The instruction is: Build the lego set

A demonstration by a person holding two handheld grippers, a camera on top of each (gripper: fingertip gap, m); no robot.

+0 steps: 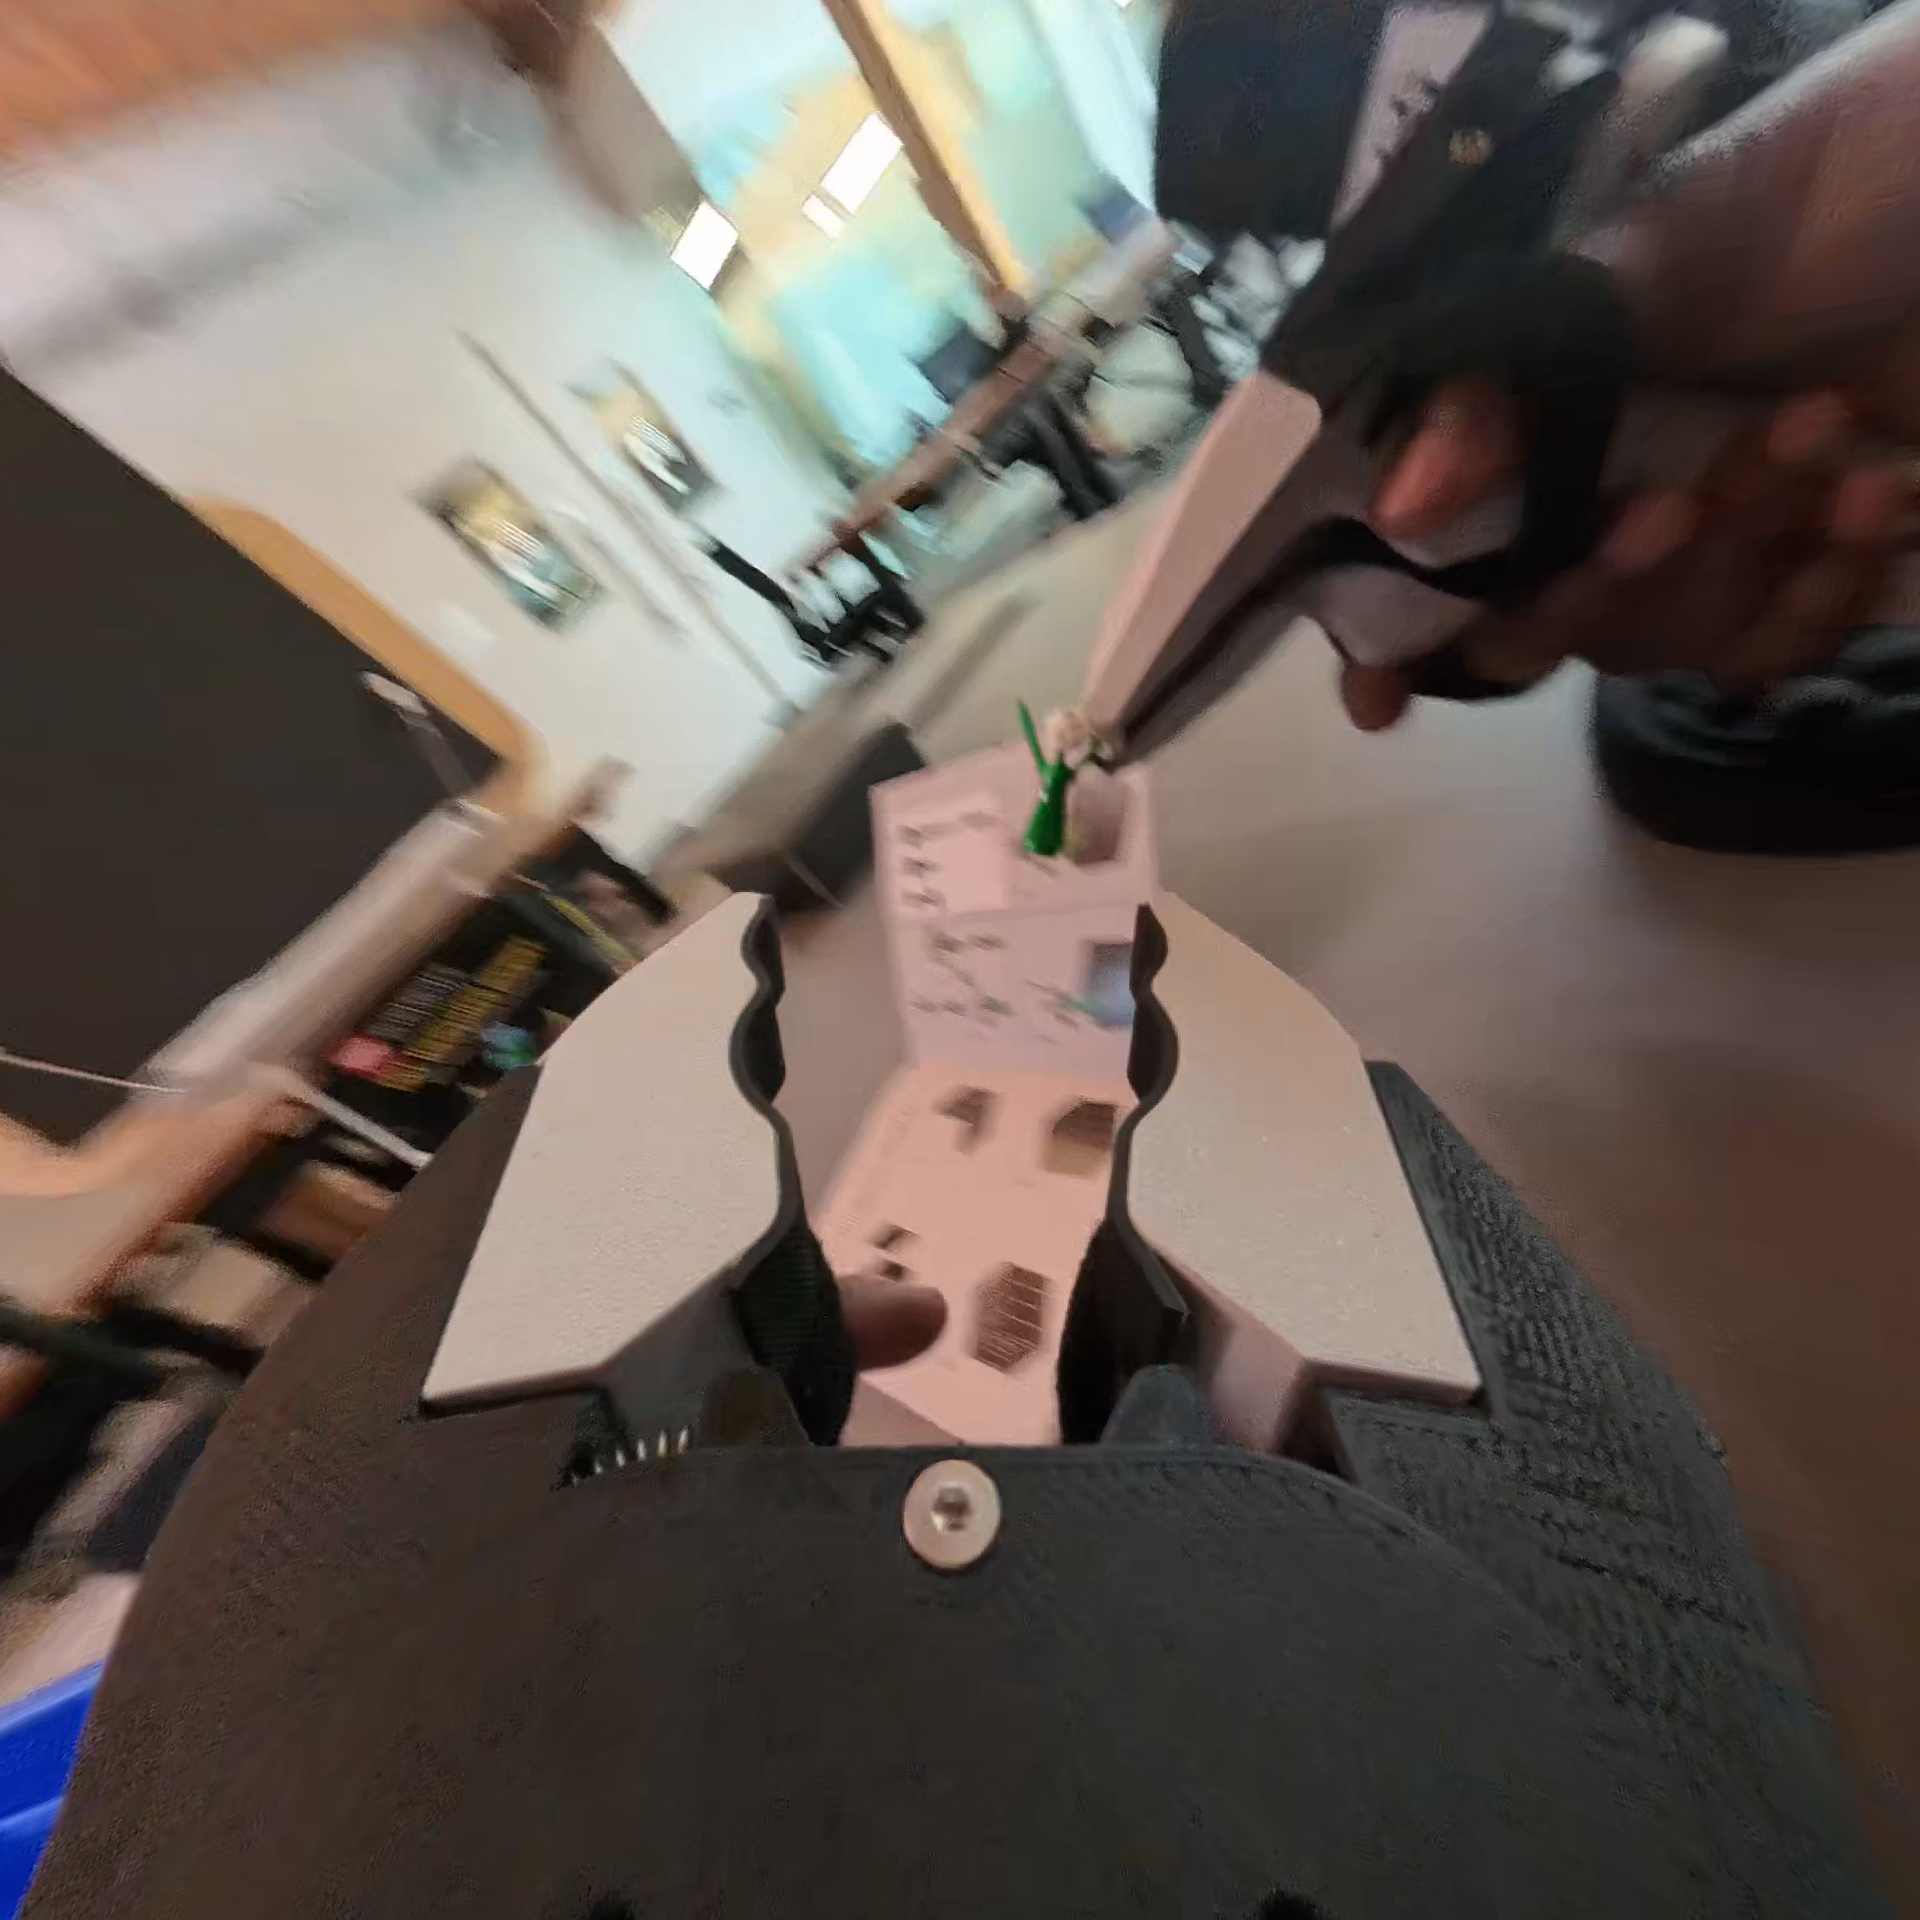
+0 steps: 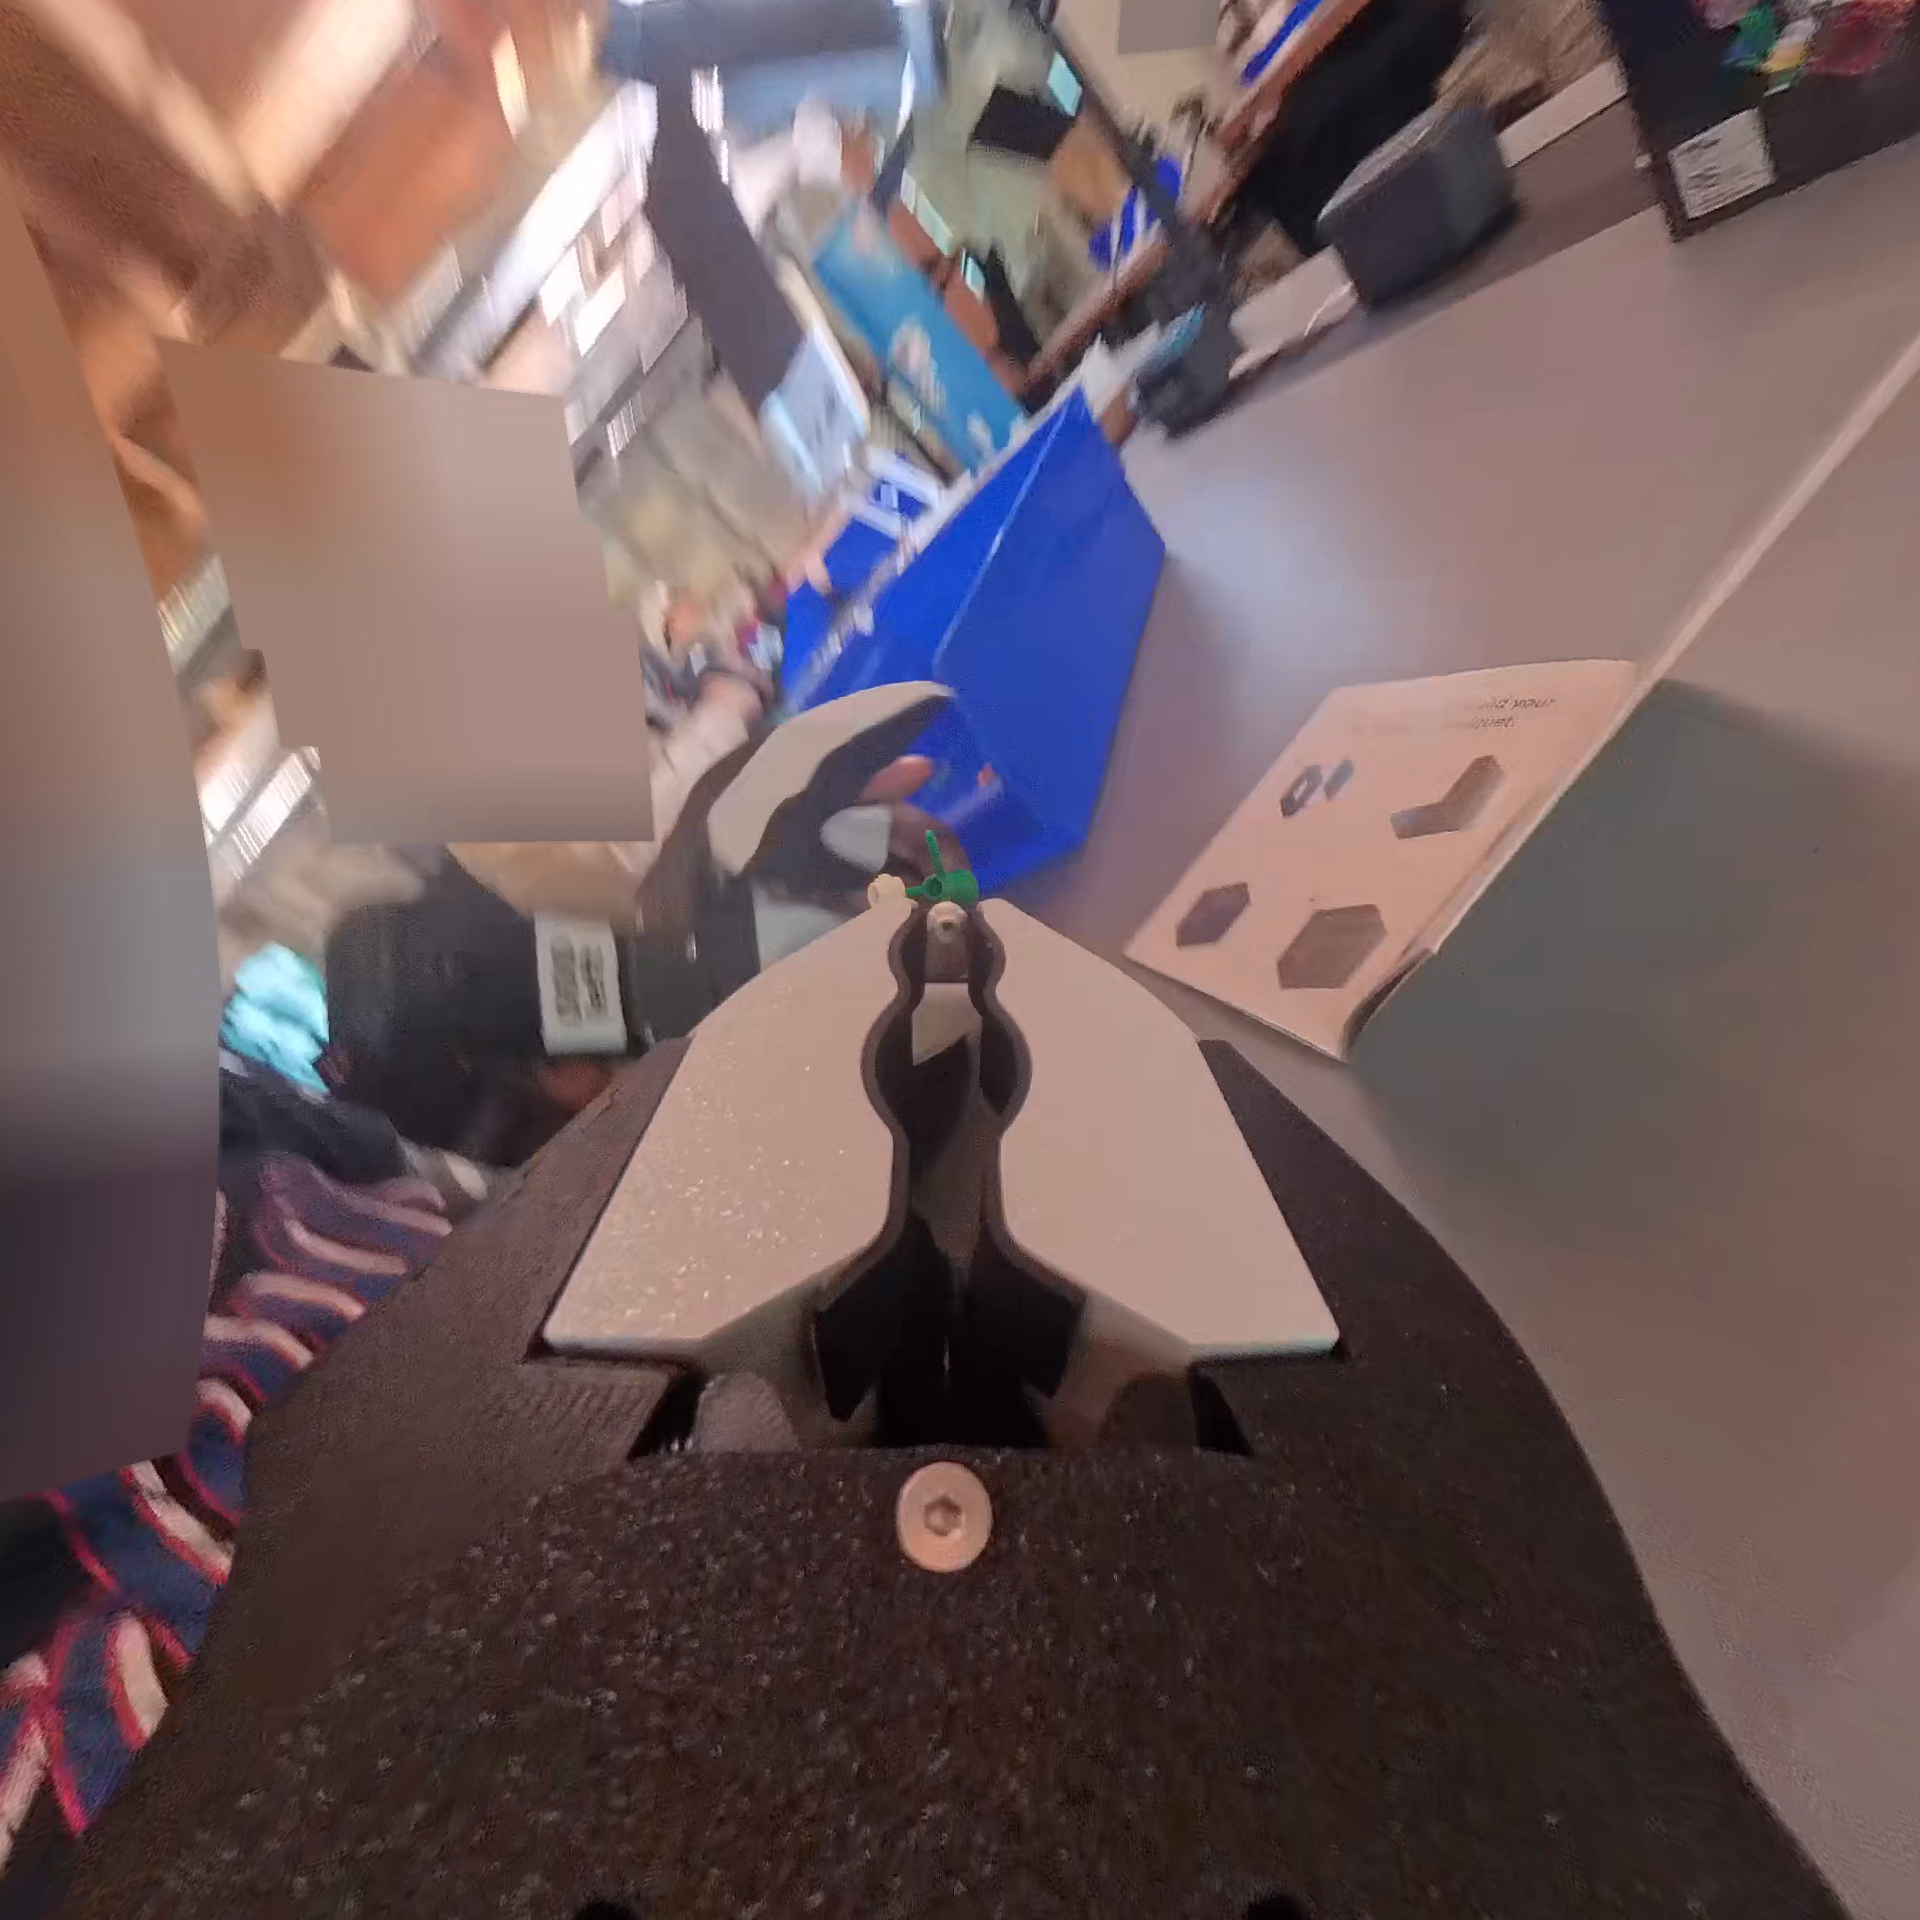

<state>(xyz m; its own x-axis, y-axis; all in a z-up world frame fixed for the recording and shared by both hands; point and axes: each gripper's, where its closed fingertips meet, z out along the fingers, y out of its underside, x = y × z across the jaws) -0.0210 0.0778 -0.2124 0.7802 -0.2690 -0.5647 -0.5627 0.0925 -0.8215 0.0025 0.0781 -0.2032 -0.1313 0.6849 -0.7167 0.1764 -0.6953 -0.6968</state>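
My right gripper (image 2: 945, 920) is shut on a small Lego piece (image 2: 940, 891), a green stem with tiny white flower bits, pinched at the fingertips. In the left wrist view this gripper (image 1: 1107, 743) comes in from the upper right, and the green stem (image 1: 1044, 805) hangs over the far end of the open instruction booklet (image 1: 987, 1174). My left gripper (image 1: 956, 920) is open and empty, with the booklet visible between its fingers. It also shows farther off in the right wrist view (image 2: 821, 790). Both views are motion-blurred.
A blue bin (image 2: 987, 623) stands on the grey table (image 2: 1455, 468) behind the left gripper. The booklet (image 2: 1382, 842) lies open to the right. A black object (image 1: 1756, 748) sits on the table at the right. A person's striped sleeve (image 2: 291, 1247) is at the left.
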